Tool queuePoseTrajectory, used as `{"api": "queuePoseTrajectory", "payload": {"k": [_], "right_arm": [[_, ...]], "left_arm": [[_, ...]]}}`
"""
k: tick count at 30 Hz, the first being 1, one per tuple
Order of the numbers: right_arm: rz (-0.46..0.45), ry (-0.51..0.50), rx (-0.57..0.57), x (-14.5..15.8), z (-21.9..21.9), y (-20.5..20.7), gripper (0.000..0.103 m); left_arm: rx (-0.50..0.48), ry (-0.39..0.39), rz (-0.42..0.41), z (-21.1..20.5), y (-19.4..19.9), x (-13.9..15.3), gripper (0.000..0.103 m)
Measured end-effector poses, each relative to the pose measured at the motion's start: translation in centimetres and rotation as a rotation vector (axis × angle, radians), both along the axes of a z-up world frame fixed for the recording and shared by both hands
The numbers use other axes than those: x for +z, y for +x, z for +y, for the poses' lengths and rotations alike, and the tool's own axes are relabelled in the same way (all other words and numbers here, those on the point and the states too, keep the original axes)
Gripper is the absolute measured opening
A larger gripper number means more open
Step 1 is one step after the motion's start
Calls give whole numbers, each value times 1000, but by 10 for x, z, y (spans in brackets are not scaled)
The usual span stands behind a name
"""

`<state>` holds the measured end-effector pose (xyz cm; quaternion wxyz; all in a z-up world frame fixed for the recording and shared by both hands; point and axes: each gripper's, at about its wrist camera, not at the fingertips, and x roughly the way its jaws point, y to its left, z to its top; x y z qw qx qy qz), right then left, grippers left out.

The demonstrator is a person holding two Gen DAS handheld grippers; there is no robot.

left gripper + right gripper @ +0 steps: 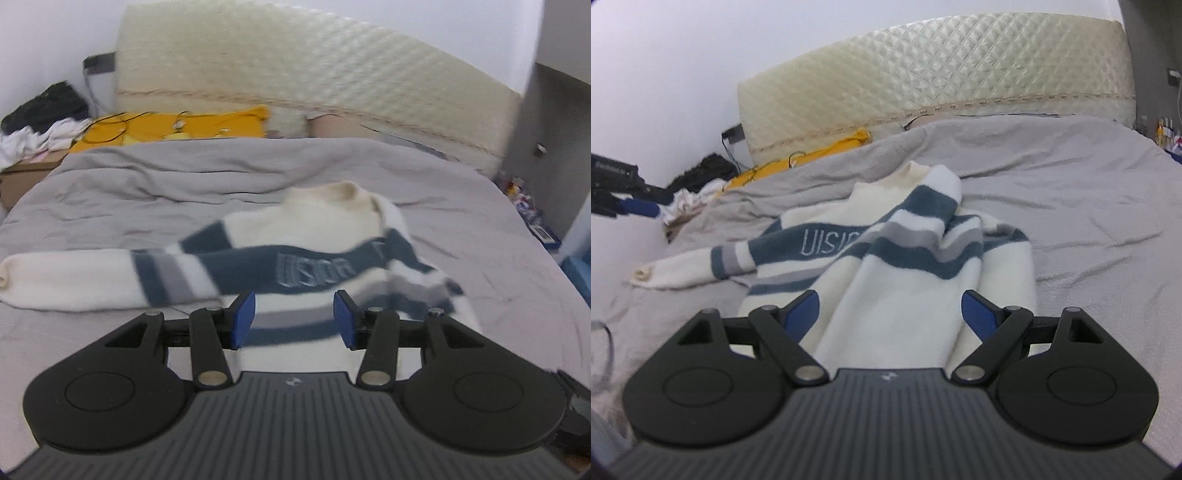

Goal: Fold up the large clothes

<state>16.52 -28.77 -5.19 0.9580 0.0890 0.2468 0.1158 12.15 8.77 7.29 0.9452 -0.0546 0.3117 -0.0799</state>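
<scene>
Striped sweater (886,254), cream with blue and grey bands, lies on the grey bedsheet (1071,206), collar toward the quilted headboard (923,85). One sleeve is laid diagonally across the body; the other sleeve (92,280) stretches out flat to the left. Left gripper (293,319): blue pads partly spread, nothing between them, above the sweater's lower part. Right gripper (890,314): fingers wide apart, nothing pinched, over the hem. Yellow cloth (177,129) lies near the headboard.

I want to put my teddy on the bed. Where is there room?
Bare grey sheet lies right of the striped sweater, up to the quilted headboard. The left edge is crowded: yellow cloth, clothes pile.
</scene>
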Motion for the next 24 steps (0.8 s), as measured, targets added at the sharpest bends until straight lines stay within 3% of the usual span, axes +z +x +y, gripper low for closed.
{"api": "queuePoseTrajectory", "payload": {"k": [7,12,15,20,24], "right_arm": [[4,-9,6,4,-2,-10,85],[89,-24,8,0,-4,-22,85],[129,25,20,-5,-10,-35,85],[181,44,48,-11,-6,-36,85],[256,77,108,-22,3,-27,85]], "left_arm": [[-72,7,-3,-65,-43,-37,53],[-91,16,43,-70,-58,-80,53],[-95,10,63,-70,-60,-105,53],[-94,-11,88,-61,-54,-124,53],[-67,-76,128,-49,-46,-135,53]]}}
